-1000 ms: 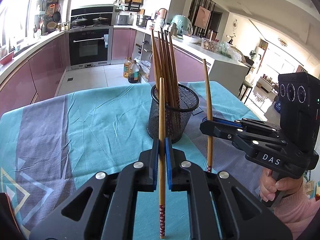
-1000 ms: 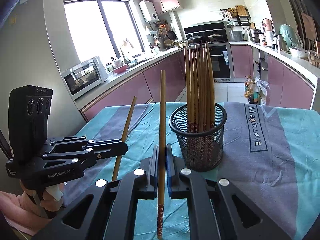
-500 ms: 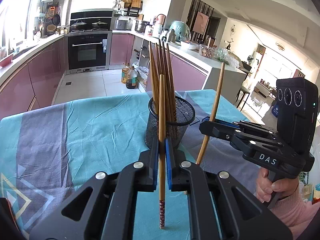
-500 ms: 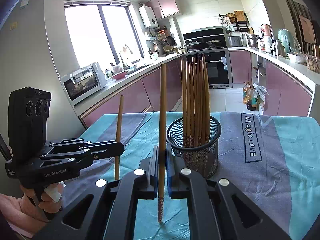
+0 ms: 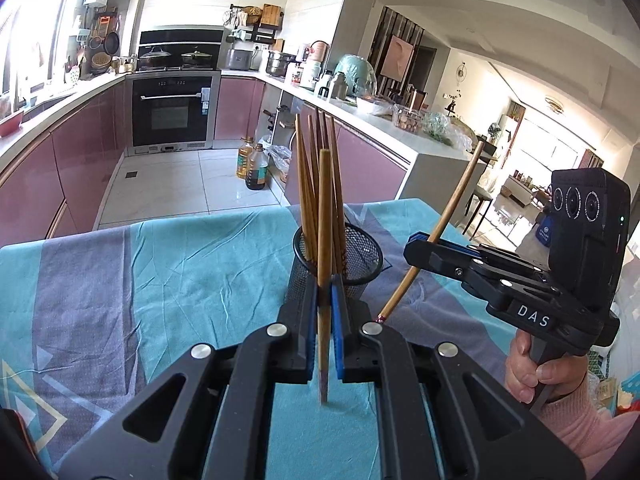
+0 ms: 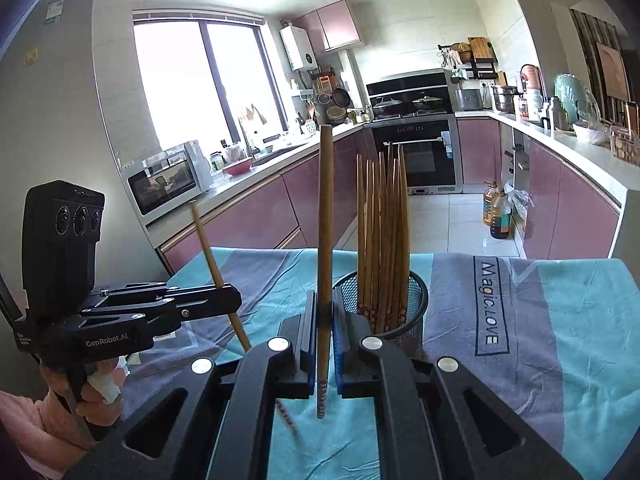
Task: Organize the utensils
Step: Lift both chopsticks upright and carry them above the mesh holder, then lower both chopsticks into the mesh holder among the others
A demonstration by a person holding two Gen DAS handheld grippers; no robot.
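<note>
A black mesh holder [image 5: 362,256] with several wooden chopsticks [image 5: 310,184] stands on the teal and grey tablecloth; it also shows in the right wrist view [image 6: 414,320]. My left gripper [image 5: 324,292] is shut on one wooden chopstick [image 5: 324,216], held upright just in front of the holder. My right gripper [image 6: 325,304] is shut on another chopstick [image 6: 325,216], upright, left of the holder. In the left wrist view the right gripper [image 5: 420,246] holds its chopstick [image 5: 450,208] tilted, beside the holder's right. In the right wrist view the left gripper [image 6: 234,300] holds a tilted chopstick [image 6: 212,252].
The tablecloth [image 5: 160,280] covers the table, with its far edge just behind the holder. Beyond are kitchen cabinets, an oven [image 5: 172,112] and oil bottles [image 5: 256,168] on the floor. The cloth's "Magic LOVE" print [image 6: 490,304] lies right of the holder.
Both grippers have lifted their chopsticks off the cloth and come closer to the holder. The right gripper's chopstick now leans more in the left wrist view.
</note>
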